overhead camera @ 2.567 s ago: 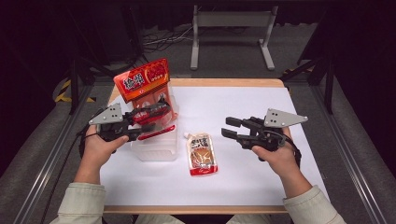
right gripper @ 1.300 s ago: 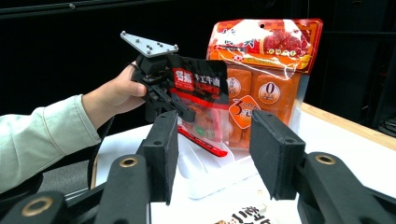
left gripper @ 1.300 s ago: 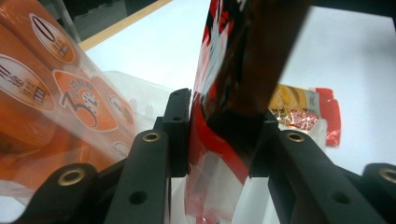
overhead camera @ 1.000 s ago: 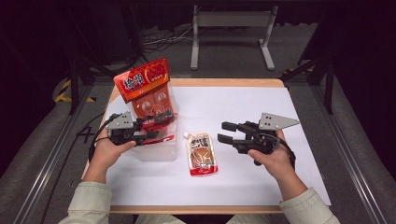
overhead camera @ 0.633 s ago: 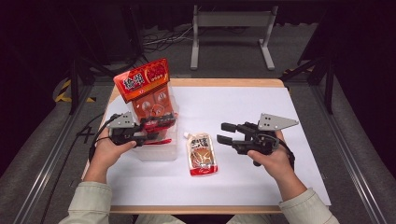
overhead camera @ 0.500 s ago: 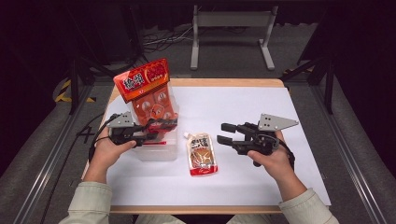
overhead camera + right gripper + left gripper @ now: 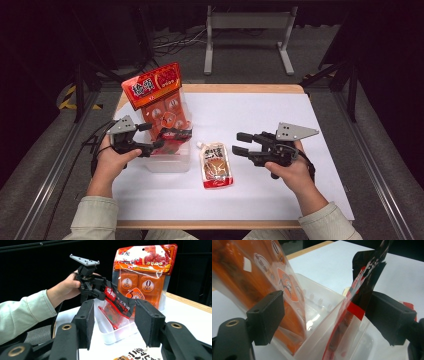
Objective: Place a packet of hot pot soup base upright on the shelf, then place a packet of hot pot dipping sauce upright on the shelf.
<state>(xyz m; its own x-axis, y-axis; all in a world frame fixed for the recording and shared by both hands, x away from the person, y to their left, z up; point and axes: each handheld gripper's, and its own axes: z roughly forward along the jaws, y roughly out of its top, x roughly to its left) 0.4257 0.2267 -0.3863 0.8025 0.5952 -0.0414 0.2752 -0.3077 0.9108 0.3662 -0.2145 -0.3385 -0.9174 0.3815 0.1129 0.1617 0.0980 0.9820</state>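
Note:
A clear plastic bin [image 7: 170,159] holds a tall orange snack pack [image 7: 156,95] standing upright. A black-and-red pouch [image 7: 176,134] leans in the bin beside it. My left gripper [image 7: 156,136] sits at the bin's left rim; its jaws have just been opening. In the left gripper view the left gripper [image 7: 324,311] is open, with the black-and-red pouch [image 7: 367,275] loose between the jaws, close to the right pad [image 7: 389,315]. A brown sauce pouch [image 7: 216,165] lies flat on the white table. My right gripper [image 7: 237,143] hovers open to its right, empty.
White paper [image 7: 260,115] covers the wooden table [image 7: 240,89]. In the right gripper view the bin [image 7: 117,333], the orange pack [image 7: 143,272] and the left gripper [image 7: 95,290] lie ahead. Dark floor and a metal stand [image 7: 247,30] lie beyond the table.
The left hand lowered the black-and-red pouch into the bin, then its jaws spread and let the pouch go. The right gripper has stayed where it was.

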